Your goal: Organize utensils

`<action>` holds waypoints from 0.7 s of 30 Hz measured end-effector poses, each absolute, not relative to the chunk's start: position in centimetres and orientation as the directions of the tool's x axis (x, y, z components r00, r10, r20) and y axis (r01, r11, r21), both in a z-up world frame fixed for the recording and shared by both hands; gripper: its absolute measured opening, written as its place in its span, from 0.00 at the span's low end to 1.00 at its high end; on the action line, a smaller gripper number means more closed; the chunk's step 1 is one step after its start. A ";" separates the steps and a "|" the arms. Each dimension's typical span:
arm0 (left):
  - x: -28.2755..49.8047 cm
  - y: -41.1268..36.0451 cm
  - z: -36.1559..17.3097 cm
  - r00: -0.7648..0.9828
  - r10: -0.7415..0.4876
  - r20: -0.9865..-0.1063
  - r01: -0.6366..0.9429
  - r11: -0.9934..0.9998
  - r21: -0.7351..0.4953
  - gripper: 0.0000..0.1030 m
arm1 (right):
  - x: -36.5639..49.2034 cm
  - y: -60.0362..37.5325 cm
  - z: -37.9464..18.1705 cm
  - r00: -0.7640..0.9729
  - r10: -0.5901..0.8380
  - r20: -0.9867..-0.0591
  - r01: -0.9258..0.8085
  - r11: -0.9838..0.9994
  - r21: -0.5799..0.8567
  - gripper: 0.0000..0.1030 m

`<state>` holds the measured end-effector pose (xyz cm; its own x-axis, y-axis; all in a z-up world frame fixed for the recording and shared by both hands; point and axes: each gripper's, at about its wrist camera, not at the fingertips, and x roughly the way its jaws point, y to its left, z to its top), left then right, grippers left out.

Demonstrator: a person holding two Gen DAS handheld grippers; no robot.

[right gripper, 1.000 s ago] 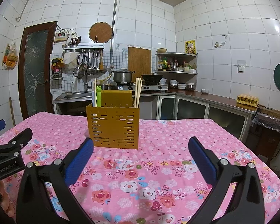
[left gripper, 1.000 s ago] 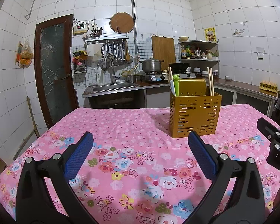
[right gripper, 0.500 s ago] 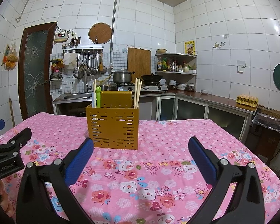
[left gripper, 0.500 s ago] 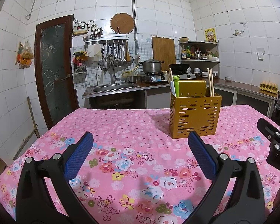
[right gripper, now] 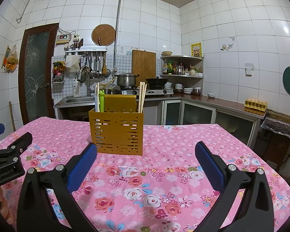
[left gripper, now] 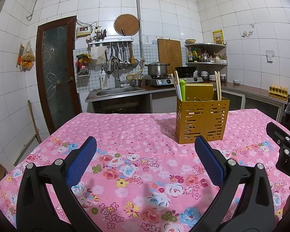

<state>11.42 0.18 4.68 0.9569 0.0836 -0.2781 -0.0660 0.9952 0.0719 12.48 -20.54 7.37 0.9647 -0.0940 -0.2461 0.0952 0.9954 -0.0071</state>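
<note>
The pink floral tablecloth (left gripper: 125, 135) spreads under both my tools, unchanged from a second ago. The slotted yellow utensil holder (left gripper: 201, 119) stands ahead of my left gripper (left gripper: 145, 148), to its right, chopsticks (right gripper: 142, 96) upright inside. My right gripper (right gripper: 146, 152) faces it too. Both sit spread wide, empty, unmoved.

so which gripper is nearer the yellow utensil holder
Right, though only slightly. The right gripper faces the yellow utensil holder almost head-on, the holder just left of its centre. The left gripper sits further left, the holder ahead and off to its right. Both are open.
</note>
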 end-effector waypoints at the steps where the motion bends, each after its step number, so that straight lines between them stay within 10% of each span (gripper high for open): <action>1: 11.4 0.1 4.7 0.957 0.084 -0.277 -0.066 0.995 0.072 0.95 | 12.5 -20.6 7.4 0.965 -0.093 -0.246 0.095 0.995 -0.006 0.96; 21: 11.4 0.1 4.6 0.957 0.084 -0.279 -0.065 0.995 0.073 0.95 | 12.6 -20.7 7.4 0.964 -0.095 -0.247 0.096 0.995 -0.008 0.96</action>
